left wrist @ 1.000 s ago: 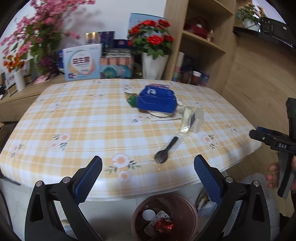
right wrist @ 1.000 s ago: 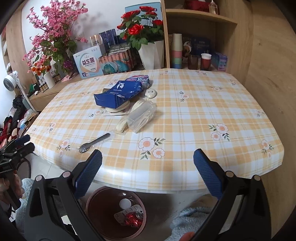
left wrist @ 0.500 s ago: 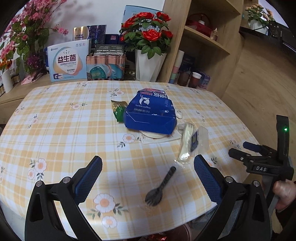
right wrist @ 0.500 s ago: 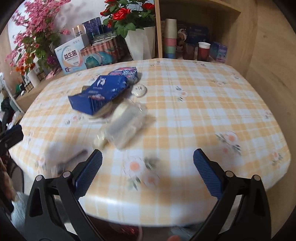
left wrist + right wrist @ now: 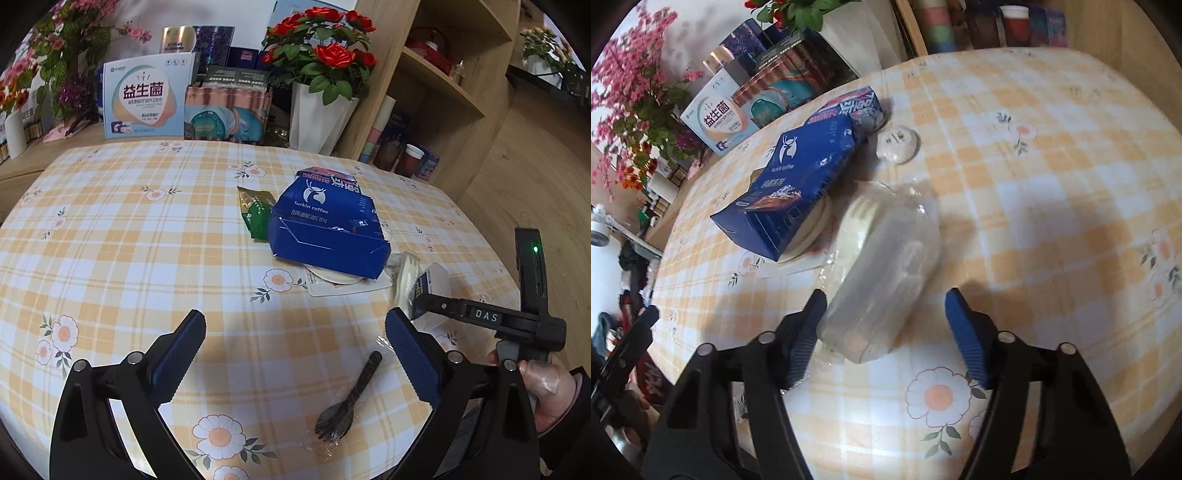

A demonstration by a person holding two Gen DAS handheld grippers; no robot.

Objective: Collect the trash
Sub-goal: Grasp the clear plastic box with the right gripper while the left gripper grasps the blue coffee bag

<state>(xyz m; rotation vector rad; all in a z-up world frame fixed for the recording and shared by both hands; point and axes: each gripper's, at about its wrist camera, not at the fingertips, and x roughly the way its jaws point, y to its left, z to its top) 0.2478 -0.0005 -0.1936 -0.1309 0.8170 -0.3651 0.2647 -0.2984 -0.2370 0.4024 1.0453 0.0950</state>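
Note:
Trash lies on the checked tablecloth [image 5: 129, 258]: a blue Luckin coffee bag [image 5: 325, 229], a green wrapper [image 5: 256, 216], a black plastic fork [image 5: 351, 398] and a clear plastic cup [image 5: 886, 269] lying on its side. My left gripper [image 5: 295, 347] is open and empty above the cloth, left of the fork. My right gripper [image 5: 886, 317] is open, its fingers either side of the cup's near end, not closed on it. The right gripper also shows in the left wrist view [image 5: 480, 317].
A small round white lid [image 5: 897, 142] lies past the bag. A white vase of red roses [image 5: 321, 122], boxes [image 5: 147, 99] and wooden shelves [image 5: 436, 92] stand behind the table. The table's edge is close on the right.
Both grippers have moved forward over the table. The right one has closed in on the clear cup, which now sits between its fingers. The bin below the table has left view.

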